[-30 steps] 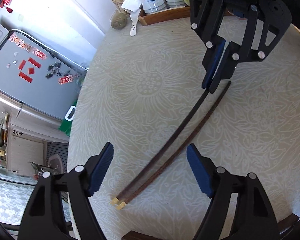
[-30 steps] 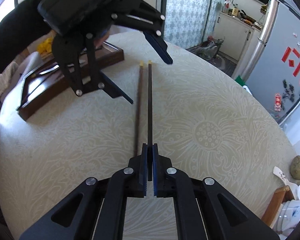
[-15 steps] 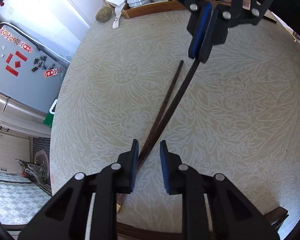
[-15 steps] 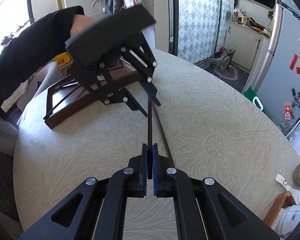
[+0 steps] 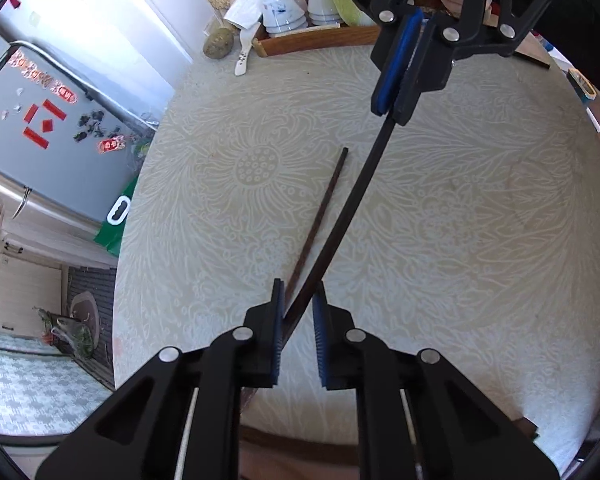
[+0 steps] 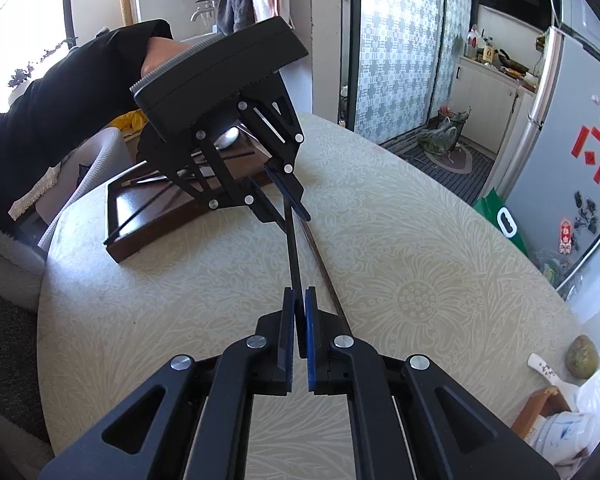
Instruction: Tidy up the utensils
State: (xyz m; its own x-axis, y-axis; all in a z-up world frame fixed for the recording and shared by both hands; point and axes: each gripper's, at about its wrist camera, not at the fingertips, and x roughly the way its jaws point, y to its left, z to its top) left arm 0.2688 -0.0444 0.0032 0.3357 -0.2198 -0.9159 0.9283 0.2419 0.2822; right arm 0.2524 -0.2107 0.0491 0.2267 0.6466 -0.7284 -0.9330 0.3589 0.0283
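Two long dark chopsticks are on the round table. My right gripper (image 6: 299,322) is shut on the tip of one chopstick (image 6: 293,248) and holds it lifted; it shows from the front in the left wrist view (image 5: 394,80). The held chopstick (image 5: 352,208) runs down between my left gripper's (image 5: 298,316) narrowly parted pads, which sit around the butt ends of both sticks. The other chopstick (image 5: 320,216) lies on the table, also visible in the right wrist view (image 6: 328,276). The left gripper (image 6: 288,192) shows from the front in the right wrist view.
A dark wooden utensil tray (image 6: 140,232) with chopsticks in it sits at the table's near edge behind the left gripper. A wooden tray (image 5: 312,40) of bowls, a ceramic spoon (image 5: 244,60) and a stone (image 5: 219,43) are at the far edge.
My left gripper has narrowed from wide open to a small gap around the chopsticks' butt ends. My right gripper has lifted its chopstick, which now crosses over the one lying on the table.
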